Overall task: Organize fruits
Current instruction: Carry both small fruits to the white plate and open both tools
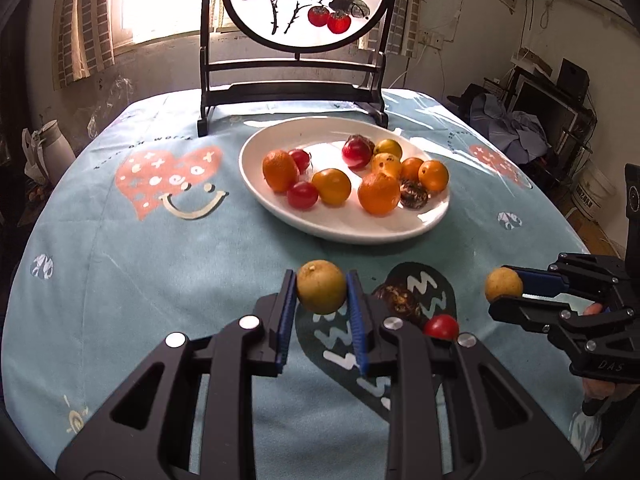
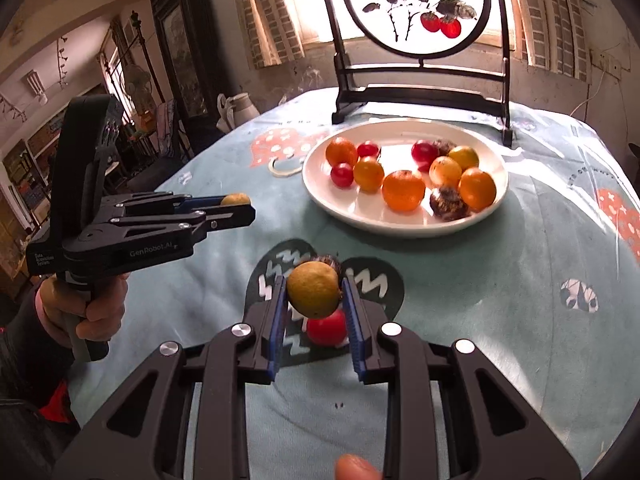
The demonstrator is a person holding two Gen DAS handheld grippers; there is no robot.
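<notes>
Above the pale blue printed tablecloth (image 1: 160, 264), your left gripper (image 1: 321, 286) clamps one small round yellow-green fruit (image 1: 321, 287), lifted clear. Your right gripper (image 2: 313, 295) pinches another (image 2: 313, 289), both short of the white oval plate (image 1: 276, 204). They look light, firm and smooth; keep gripping across the middle.

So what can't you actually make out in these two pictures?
- Dark fruit on the cloth: right wrist view, mostly hidden behind the yellow fruit that the right gripper holds.
- Red fruit: left wrist view, its lower part hidden by a finger of the left gripper.
- Round painted screen: its top is cut off by the edge in both views.
</notes>
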